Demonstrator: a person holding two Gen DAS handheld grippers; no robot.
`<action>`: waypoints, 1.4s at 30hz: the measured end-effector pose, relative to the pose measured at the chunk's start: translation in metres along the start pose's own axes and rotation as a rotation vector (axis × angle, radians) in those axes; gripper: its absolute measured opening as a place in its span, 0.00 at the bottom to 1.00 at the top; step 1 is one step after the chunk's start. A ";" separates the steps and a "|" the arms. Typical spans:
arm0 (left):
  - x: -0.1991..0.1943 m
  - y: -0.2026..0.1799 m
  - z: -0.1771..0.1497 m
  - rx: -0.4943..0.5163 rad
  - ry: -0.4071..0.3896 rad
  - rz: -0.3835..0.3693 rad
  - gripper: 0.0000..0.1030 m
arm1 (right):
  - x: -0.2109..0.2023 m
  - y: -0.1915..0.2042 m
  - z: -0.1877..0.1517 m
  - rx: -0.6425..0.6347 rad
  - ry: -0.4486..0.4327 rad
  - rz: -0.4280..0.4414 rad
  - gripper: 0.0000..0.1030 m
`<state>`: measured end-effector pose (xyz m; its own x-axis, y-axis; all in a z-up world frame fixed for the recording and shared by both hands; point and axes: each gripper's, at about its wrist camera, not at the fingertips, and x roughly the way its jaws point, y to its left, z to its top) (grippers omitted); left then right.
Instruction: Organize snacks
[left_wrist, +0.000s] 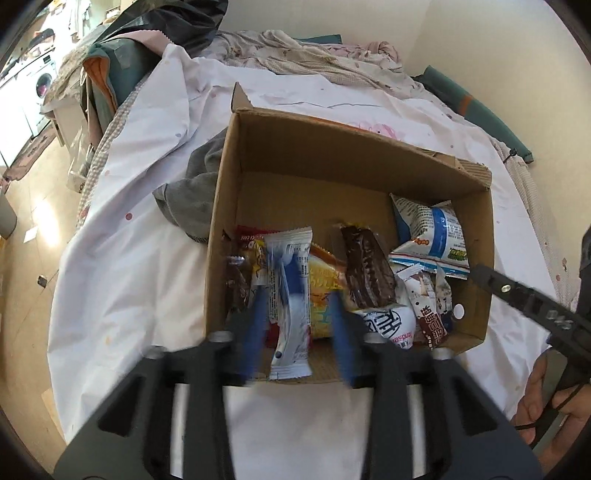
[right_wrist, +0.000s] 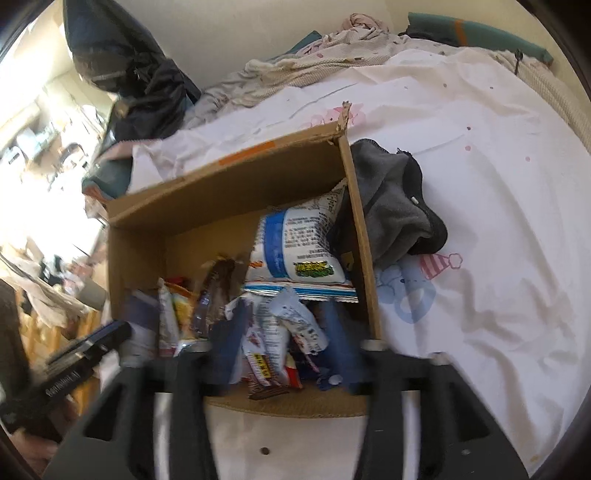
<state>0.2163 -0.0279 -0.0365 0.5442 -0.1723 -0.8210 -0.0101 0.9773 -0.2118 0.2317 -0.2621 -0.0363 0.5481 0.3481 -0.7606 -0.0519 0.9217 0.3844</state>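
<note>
Both grippers hang over the cardboard box (left_wrist: 369, 162) on the bed sheet (left_wrist: 140, 266). The left gripper (left_wrist: 295, 317) stands spread around a white-blue packet (left_wrist: 290, 295), the right gripper (right_wrist: 284, 332) spread around crumpled wrappers (right_wrist: 273, 332); the print on them is not readable

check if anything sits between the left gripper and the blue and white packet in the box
Nothing visible does. The left gripper has its blue fingers open on either side of the blue and white packet, which stands upright at the near wall of the cardboard box.

Two wrist fisheye cameras look steeply down, close over one open cardboard box (left_wrist: 347, 155) (right_wrist: 229, 184) of snacks on a white bedsheet (left_wrist: 147, 221) (right_wrist: 480, 221), from opposite sides, each glimpsing the other's gripper at its frame edge.
</note>
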 end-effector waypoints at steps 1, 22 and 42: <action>-0.002 -0.001 -0.001 0.002 -0.007 0.007 0.60 | -0.003 0.000 0.000 0.005 -0.010 0.007 0.57; -0.100 0.009 -0.060 0.075 -0.191 0.140 0.83 | -0.099 0.044 -0.081 -0.130 -0.184 -0.058 0.95; -0.114 0.012 -0.081 0.034 -0.223 0.152 1.00 | -0.087 0.060 -0.106 -0.191 -0.211 -0.162 0.95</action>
<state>0.0865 -0.0066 0.0119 0.7100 0.0045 -0.7042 -0.0797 0.9941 -0.0739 0.0924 -0.2186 -0.0019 0.7220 0.1692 -0.6709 -0.0942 0.9847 0.1469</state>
